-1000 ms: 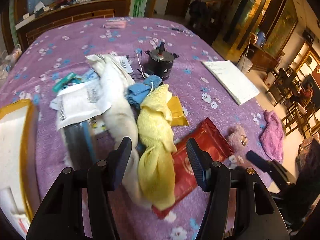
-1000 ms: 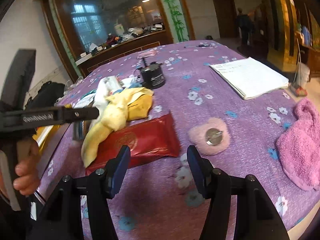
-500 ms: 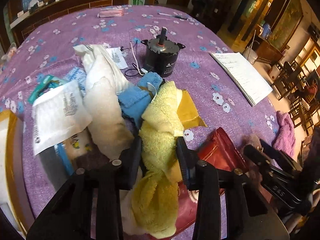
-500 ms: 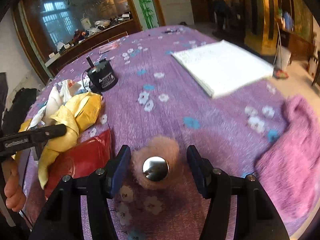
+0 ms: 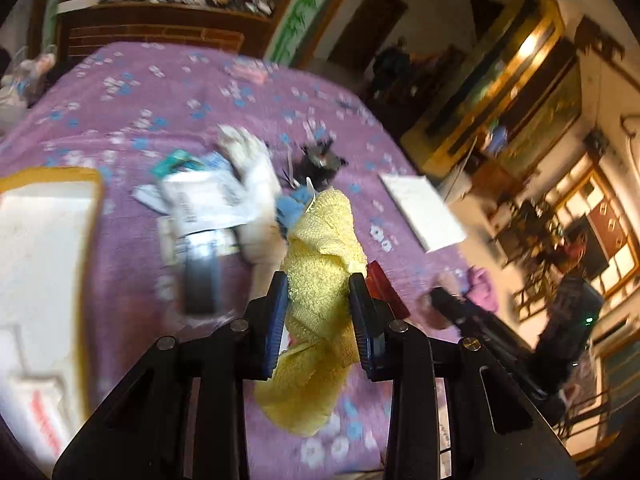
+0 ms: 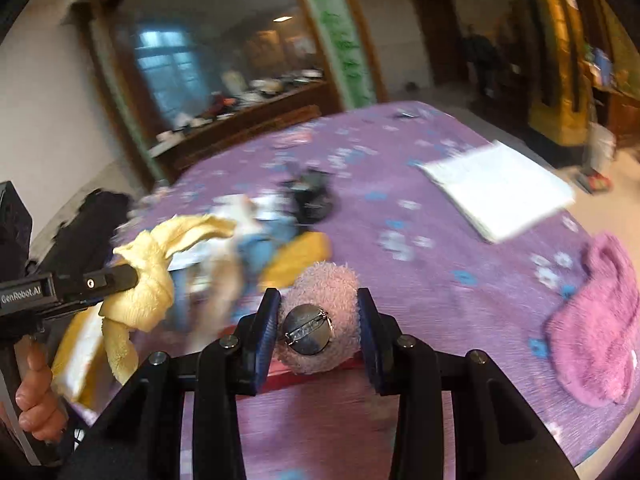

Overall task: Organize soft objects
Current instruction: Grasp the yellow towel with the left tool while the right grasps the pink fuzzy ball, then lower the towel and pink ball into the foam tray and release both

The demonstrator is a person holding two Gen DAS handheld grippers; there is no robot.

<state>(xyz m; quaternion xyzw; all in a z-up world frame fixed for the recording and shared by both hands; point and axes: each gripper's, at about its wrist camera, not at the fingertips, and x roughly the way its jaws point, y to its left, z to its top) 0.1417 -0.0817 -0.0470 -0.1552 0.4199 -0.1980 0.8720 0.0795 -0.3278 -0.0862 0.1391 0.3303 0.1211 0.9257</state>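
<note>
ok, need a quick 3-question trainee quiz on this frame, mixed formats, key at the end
1. Multiple choice: what is the left gripper shut on?
A) the white notepad
B) the yellow towel
C) the red packet

2. True or false: the pink fluffy brooch in the right gripper shows its round metal pin back to the right wrist camera.

3. Short answer: which soft thing lies ungripped on the purple tablecloth, at the right edge of the right wrist view?

Key
1. B; the towel is pinched between the pads and hangs below them.
2. True.
3. The magenta fuzzy cloth.
</note>
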